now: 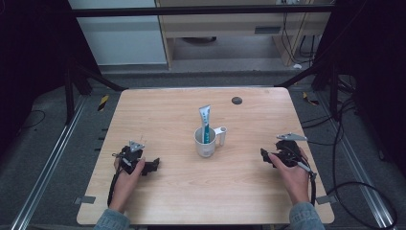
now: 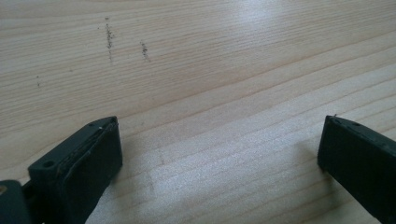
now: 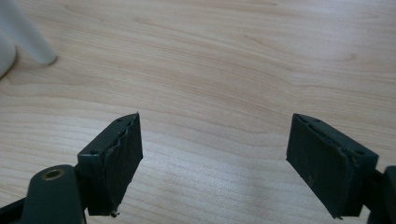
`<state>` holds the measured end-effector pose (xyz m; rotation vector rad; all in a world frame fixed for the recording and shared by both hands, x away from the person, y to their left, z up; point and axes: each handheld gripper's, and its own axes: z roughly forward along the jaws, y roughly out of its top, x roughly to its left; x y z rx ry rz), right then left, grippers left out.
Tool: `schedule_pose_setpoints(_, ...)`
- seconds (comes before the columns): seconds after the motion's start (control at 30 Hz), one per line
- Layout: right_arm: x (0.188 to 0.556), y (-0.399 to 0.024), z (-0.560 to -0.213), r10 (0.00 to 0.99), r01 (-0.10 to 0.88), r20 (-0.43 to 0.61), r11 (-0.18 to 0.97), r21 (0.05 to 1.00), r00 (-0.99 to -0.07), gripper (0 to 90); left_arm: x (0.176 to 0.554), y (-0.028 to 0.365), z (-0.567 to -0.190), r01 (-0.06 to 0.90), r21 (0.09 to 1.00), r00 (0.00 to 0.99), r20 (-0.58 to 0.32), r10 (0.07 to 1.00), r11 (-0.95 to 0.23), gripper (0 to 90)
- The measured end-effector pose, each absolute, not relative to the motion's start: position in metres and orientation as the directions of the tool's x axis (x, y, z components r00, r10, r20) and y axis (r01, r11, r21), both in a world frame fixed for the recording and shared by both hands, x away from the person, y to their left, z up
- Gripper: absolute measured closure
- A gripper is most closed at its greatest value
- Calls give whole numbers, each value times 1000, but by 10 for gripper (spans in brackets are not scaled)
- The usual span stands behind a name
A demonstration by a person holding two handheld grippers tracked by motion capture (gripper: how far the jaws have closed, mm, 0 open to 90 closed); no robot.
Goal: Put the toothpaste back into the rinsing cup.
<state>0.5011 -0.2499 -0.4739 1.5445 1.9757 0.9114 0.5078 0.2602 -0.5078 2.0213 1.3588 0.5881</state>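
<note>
- High view gets you the whole layout: a light wooden table [image 1: 167, 191] with a white mug [image 1: 206, 142] sitting roughly dead centre, handle sticking out to the right
- there's a toothpaste tube [image 1: 205, 122] standing in the mug, white at the top and teal lower down, leaning just a bit to the left and poking well above the rim
- left gripper [image 1: 152, 166] is down on the near-left part of the table, held in the person's left hand [image 1: 127, 179], well apart from the mug
- right gripper [image 1: 264, 154] is on the near-right side in the right hand [image 1: 293, 175], also well clear of the mug, pointing in toward the middle
- small dark round thing [image 1: 236, 100] near the far edge of the table, can't tell what it is
- left gripper view is something the overhead can't give you: jaws spread wide with bare wood grain between them, plus a few little dark scuff marks [image 2: 110, 37] on the table surface
- right gripper view, same deal: jaws wide apart over bare wood, nothing held, and you can see the pads [image 3: 122, 161] look a bit chewed along the edges
- top-left corner of that same view catches a blurry white bit of the mug, handle included, way too close-cropped to make out any detail
</note>
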Motion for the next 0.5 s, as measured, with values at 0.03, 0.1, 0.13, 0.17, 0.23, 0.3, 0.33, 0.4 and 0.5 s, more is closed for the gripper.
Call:
schedule_pose_setpoints(0.03, 502, -250, -476, 967, 658, 38, 143, 740, -253, 179, 508, 260, -508, 650, 709, 370, 20, 929, -274, 0)
schedule_pose_setpoints(0.1, 503, -250, -479, 968, 661, 40, 138, 738, -247, 169, 508, 260, -508, 650, 709, 370, 20, 929, -274, 0)
schedule_pose_setpoints(0.13, 504, -251, -481, 969, 659, 36, 139, 739, -245, 162, 508, 260, -508, 650, 709, 370, 20, 929, -274, 0)
schedule_pose_setpoints(0.17, 504, -251, -482, 969, 659, 36, 138, 740, -243, 155, 508, 260, -508, 650, 709, 370, 20, 929, -274, 0)
schedule_pose_setpoints(0.23, 506, -252, -484, 972, 657, 43, 123, 743, -230, 146, 508, 260, -508, 650, 709, 370, 20, 929, -274, 0)
schedule_pose_setpoints(0.3, 508, -252, -487, 974, 658, 45, 115, 745, -222, 140, 508, 260, -508, 650, 709, 370, 20, 929, -274, 0)
schedule_pose_setpoints(0.33, 509, -252, -488, 975, 657, 47, 110, 746, -217, 139, 508, 260, -508, 650, 709, 370, 19, 929, -274, 0)
schedule_pose_setpoints(0.4, 512, -253, -490, 976, 658, 44, 110, 745, -213, 135, 508, 260, -508, 650, 709, 370, 20, 929, -274, 0)
schedule_pose_setpoints(0.5, 514, -254, -492, 978, 664, 44, 105, 740, -205, 122, 508, 260, -508, 650, 709, 370, 20, 929, -274, 0)
